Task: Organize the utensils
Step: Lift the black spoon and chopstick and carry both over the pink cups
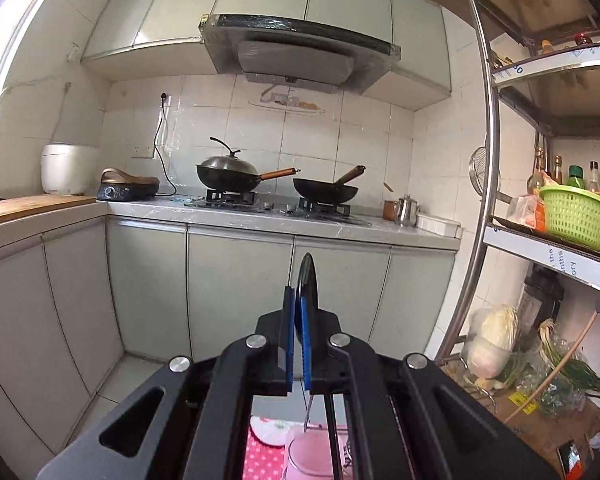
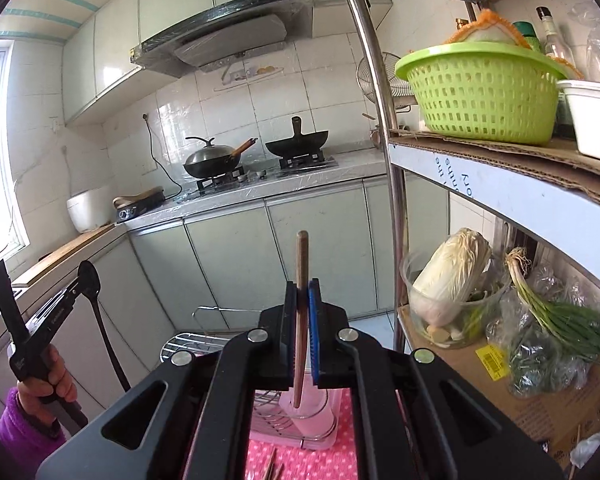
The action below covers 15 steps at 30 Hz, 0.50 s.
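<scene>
My left gripper (image 1: 296, 296) is shut on a black spoon (image 1: 307, 280), bowl up and edge-on, held in the air above a pink utensil cup (image 1: 306, 456). In the right wrist view the left gripper (image 2: 74, 294) shows at the left, with the black spoon (image 2: 90, 280) and its long handle hanging down. My right gripper (image 2: 302, 290) is shut on a brown wooden chopstick (image 2: 301, 264), held upright over the pink cup (image 2: 314, 412) in a wire rack (image 2: 188, 344) on a pink dotted cloth (image 2: 300, 460).
A counter (image 1: 236, 216) with two woks (image 1: 228, 172) on a stove runs along the far wall. A metal shelf (image 2: 500, 184) at the right holds a green basket (image 2: 480, 88), cabbage (image 2: 448, 272) and scallions. More chopsticks (image 2: 274, 470) lie on the cloth.
</scene>
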### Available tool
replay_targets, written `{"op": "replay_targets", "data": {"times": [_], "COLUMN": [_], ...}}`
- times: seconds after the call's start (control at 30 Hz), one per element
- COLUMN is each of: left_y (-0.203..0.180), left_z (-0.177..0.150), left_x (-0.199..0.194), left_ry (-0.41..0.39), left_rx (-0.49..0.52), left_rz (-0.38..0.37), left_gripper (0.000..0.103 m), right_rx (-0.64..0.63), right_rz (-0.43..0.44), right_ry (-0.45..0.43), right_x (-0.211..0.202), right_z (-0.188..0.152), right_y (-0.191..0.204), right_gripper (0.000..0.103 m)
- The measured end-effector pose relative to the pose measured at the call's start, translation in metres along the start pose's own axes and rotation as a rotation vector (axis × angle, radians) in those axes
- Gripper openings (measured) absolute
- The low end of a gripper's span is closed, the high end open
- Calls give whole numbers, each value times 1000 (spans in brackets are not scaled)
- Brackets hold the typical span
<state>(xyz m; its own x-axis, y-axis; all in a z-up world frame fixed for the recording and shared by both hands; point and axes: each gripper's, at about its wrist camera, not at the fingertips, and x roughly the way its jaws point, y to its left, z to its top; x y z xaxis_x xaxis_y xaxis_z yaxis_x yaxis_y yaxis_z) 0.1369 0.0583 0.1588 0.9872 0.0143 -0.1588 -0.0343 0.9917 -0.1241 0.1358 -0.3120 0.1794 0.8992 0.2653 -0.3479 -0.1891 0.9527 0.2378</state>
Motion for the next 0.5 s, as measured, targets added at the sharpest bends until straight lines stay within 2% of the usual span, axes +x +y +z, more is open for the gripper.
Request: {"op": "replay_targets", "data": {"times": [0.27, 0.5], "left_y": [-7, -14], "left_z": [-20, -45], "left_x": [34, 37], "left_ry": [-127, -219], "left_rx": [9, 45], "left_rz": [61, 82], "left_gripper": [2, 2], "right_rx": [-36, -27], "right_rz": [-15, -20], "right_ry": [51, 96], "right_x": [36, 55], "right_z": [-7, -15], "right_y": [8, 7], "right_gripper": [6, 6]}}
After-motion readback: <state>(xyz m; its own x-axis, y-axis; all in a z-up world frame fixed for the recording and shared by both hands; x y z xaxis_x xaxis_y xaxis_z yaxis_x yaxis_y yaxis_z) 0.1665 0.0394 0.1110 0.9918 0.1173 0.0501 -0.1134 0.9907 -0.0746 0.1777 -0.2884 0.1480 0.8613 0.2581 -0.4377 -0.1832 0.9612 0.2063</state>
